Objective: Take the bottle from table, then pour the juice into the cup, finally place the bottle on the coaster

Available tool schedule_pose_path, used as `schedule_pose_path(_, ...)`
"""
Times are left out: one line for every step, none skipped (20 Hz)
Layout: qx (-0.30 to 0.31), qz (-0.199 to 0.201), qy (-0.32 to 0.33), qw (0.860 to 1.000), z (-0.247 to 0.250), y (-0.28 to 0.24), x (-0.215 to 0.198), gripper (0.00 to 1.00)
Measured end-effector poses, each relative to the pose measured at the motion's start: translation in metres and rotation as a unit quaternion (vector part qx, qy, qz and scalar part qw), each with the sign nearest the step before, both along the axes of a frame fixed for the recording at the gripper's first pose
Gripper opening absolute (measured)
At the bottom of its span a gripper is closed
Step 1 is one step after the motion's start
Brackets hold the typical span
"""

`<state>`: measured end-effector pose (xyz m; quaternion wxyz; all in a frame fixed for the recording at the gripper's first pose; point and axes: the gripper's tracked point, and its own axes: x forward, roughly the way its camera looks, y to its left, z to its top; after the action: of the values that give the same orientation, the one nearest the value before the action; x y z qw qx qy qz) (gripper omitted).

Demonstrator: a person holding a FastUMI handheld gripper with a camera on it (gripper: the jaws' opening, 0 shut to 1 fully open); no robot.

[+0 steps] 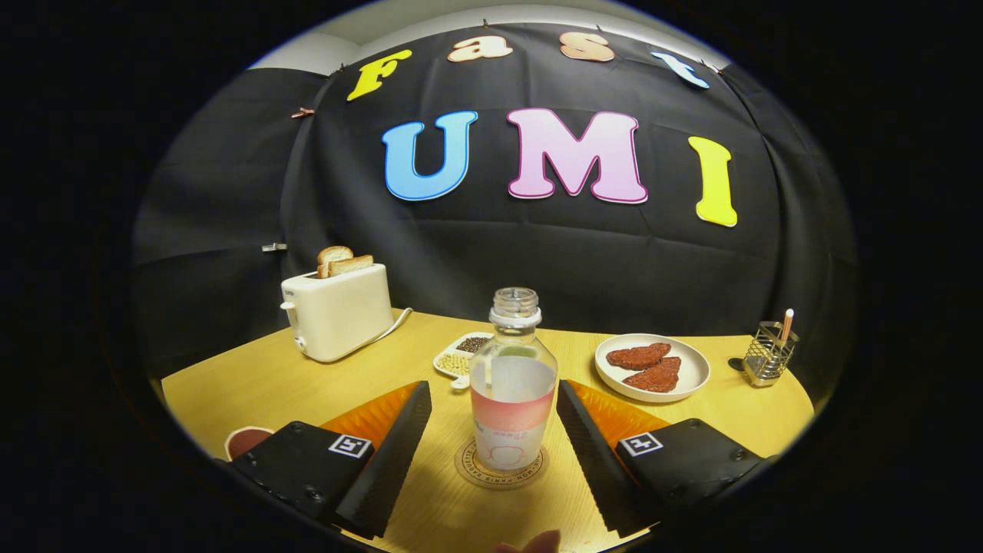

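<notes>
Gripper view: the bottle stands upright on the coaster, the open claw straddling it untouching; retract straight back, avoiding tipping.

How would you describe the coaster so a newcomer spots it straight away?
Start at the yellow wooden table and find the clear bottle standing between the fingers of the open claw. The coaster is the round tan disc under that bottle. It is flat with ring lettering, unlike the white plate of patties beyond.

black cloth wall, wooden table
</notes>
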<state>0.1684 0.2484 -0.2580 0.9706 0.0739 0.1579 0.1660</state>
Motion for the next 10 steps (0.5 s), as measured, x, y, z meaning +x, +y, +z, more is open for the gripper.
schedule_pose_path(-0.003,-0.002,-0.001,1.0,0.007,-0.001,-0.007,1.0)
schedule_pose_path(-0.004,-0.004,-0.003,1.0,0.015,-0.005,-0.013,1.0)
schedule_pose_path(-0.004,-0.007,-0.005,1.0,0.024,-0.008,-0.02,1.0)
schedule_pose_path(-0.002,-0.01,-0.006,1.0,0.033,-0.011,-0.026,1.0)
schedule_pose_path(0.0,-0.014,-0.009,1.0,0.043,-0.015,-0.033,1.0)
schedule_pose_path(-0.002,-0.016,-0.011,1.0,0.053,-0.019,-0.039,1.0)
schedule_pose_path(-0.007,-0.02,-0.014,1.0,0.064,-0.024,-0.045,1.0)
schedule_pose_path(-0.01,-0.024,-0.018,1.0,0.075,-0.031,-0.051,1.0)
schedule_pose_path(-0.011,-0.031,-0.023,0.999,0.088,-0.039,-0.057,1.0)
schedule_pose_path(-0.012,-0.036,-0.028,0.999,0.1,-0.045,-0.062,1.0)
